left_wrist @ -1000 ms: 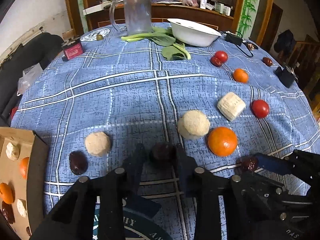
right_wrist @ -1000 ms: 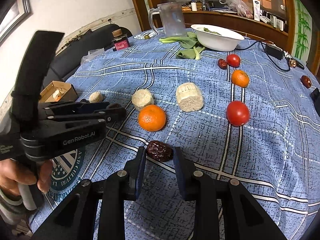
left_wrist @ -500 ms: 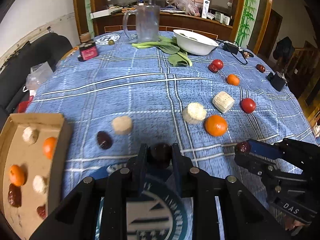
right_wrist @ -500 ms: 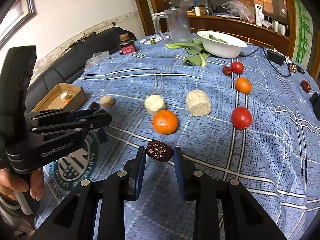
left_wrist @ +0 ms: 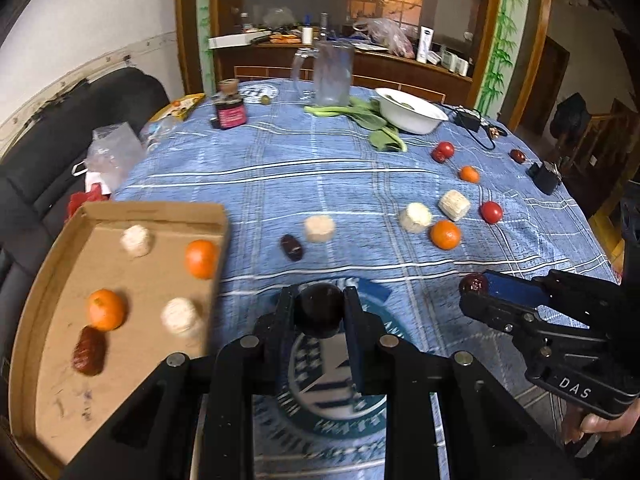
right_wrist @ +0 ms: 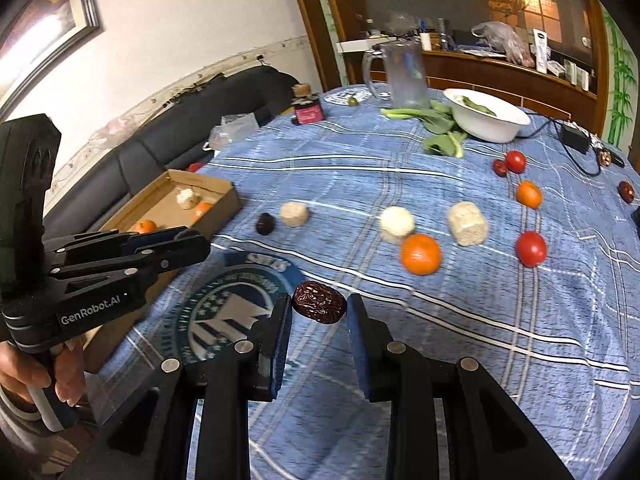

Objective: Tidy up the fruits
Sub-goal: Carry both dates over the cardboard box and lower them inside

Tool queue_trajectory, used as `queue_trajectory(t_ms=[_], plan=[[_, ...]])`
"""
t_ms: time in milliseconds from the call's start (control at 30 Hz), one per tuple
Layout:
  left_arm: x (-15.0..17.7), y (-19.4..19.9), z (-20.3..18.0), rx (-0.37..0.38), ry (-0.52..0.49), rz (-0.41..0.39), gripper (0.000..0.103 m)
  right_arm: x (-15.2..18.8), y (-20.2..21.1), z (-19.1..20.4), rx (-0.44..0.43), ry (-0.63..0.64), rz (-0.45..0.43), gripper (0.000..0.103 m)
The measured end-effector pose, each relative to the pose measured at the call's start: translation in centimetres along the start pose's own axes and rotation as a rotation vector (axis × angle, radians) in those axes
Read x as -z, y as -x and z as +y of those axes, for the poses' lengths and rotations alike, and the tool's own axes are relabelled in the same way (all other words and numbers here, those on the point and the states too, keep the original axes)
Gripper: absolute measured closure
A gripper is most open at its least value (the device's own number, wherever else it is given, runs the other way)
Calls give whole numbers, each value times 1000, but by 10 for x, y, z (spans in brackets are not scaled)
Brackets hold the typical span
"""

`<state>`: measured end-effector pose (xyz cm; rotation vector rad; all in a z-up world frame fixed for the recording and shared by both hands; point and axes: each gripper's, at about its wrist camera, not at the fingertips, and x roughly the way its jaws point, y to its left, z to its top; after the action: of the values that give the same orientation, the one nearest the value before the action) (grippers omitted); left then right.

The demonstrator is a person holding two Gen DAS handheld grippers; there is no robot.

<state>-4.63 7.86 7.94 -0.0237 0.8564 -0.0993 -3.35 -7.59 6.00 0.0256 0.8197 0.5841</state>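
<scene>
My left gripper (left_wrist: 319, 312) is shut on a dark date (left_wrist: 319, 309), held above the blue tablecloth just right of the cardboard tray (left_wrist: 120, 210). In the tray lie two oranges, pale cakes and a red date (left_wrist: 89, 350). My right gripper (right_wrist: 319, 310) is shut on a wrinkled red date (right_wrist: 319, 303) over the round emblem on the cloth. In the left wrist view the right gripper (left_wrist: 478, 286) shows at the right with its date (left_wrist: 472, 283). The left gripper (right_wrist: 192, 242) appears at the left of the right wrist view, near the tray (right_wrist: 216, 204).
On the cloth lie a dark date (left_wrist: 291, 247), pale cakes (left_wrist: 319, 229), an orange (left_wrist: 445, 234), tomatoes (left_wrist: 491, 212) and a smaller orange (left_wrist: 469, 174). At the back stand a white bowl (left_wrist: 412, 114), greens (left_wrist: 360, 114), a glass mug (left_wrist: 332, 74) and a dark jar (left_wrist: 230, 109). A sofa (left_wrist: 60, 128) flanks the left.
Both grippers have lifted and moved left with their dates, toward the cardboard tray. The tray now fills much more of the left wrist view.
</scene>
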Motion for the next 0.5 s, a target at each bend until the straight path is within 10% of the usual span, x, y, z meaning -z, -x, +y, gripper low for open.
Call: queue_trajectory(t_ms=[500], plan=[[38,48,86,-120,78,-16,80,-13,-19,84,-96,118,15,72]])
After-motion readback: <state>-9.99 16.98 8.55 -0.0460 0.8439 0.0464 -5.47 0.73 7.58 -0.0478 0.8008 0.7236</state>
